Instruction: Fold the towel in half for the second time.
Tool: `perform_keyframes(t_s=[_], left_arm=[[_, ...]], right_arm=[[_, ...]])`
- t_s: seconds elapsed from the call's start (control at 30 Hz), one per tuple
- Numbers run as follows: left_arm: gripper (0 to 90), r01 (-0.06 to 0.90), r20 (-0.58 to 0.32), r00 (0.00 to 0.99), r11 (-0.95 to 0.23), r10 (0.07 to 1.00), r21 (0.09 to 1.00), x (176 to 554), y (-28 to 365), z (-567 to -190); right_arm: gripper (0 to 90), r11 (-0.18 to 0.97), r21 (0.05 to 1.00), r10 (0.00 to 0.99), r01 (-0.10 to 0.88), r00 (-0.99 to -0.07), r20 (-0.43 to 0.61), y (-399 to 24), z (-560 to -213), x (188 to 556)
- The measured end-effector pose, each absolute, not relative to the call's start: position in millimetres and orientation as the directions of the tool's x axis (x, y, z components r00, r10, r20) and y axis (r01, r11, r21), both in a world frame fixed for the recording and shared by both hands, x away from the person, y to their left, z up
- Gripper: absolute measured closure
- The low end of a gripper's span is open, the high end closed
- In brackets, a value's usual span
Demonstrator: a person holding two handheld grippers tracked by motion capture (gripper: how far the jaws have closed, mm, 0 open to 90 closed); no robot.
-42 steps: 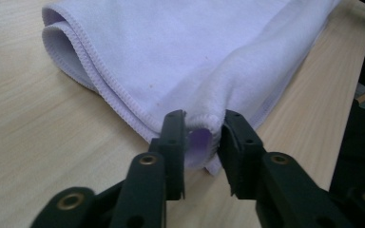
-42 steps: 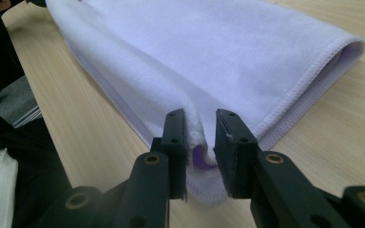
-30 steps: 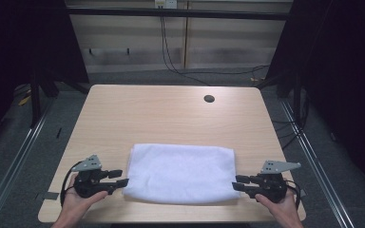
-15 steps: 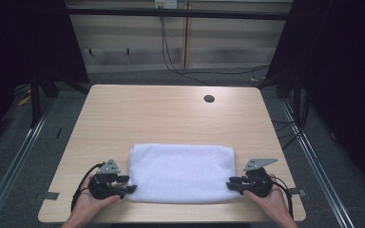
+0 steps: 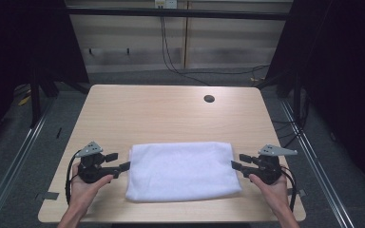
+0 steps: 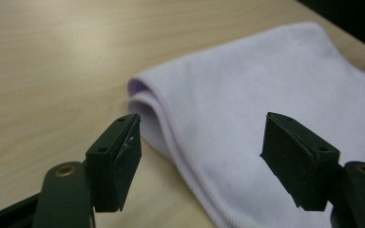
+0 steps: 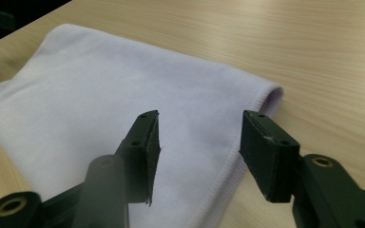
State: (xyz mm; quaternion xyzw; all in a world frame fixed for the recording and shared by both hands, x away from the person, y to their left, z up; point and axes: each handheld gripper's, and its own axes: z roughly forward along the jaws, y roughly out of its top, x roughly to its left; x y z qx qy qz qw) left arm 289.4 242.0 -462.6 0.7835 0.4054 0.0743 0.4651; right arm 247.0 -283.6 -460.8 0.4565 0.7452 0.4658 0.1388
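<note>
A white folded towel [image 5: 183, 171] lies flat on the near half of the wooden table [image 5: 161, 114]. My left gripper [image 5: 118, 161] sits at the towel's left end, and my right gripper [image 5: 237, 161] at its right end. Both point inward, each held by a hand. Both pairs of jaws have just been opening. In the left gripper view the left gripper [image 6: 202, 126] stands open over the towel's [image 6: 266, 80] folded corner, with the pads off the cloth. In the right gripper view the right gripper [image 7: 200, 118] is open over the towel's [image 7: 100, 95] hemmed edge, not pressing on it.
A dark round cable hole [image 5: 209, 99] sits in the far right part of the table. A grey strip of tape [image 5: 47, 195] marks the near left corner. Dark metal frames and rails flank both sides, and cables hang behind the far edge.
Both grippers closed in on the towel's ends, then drew slightly away from the front edge, and their jaws spread wider. The towel has hardly shifted.
</note>
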Motion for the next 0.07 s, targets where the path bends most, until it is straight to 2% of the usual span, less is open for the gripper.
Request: perform_keyframes(t_s=[0.07], left_arm=[[24.9,0.574,-0.265,0.643,-0.223,0.719,0.788,287.3,246.0,-465.1]], right_arm=[[43.9,0.137,0.824,0.827,0.550,-0.522,0.211,-288.7,-462.0,241.8]])
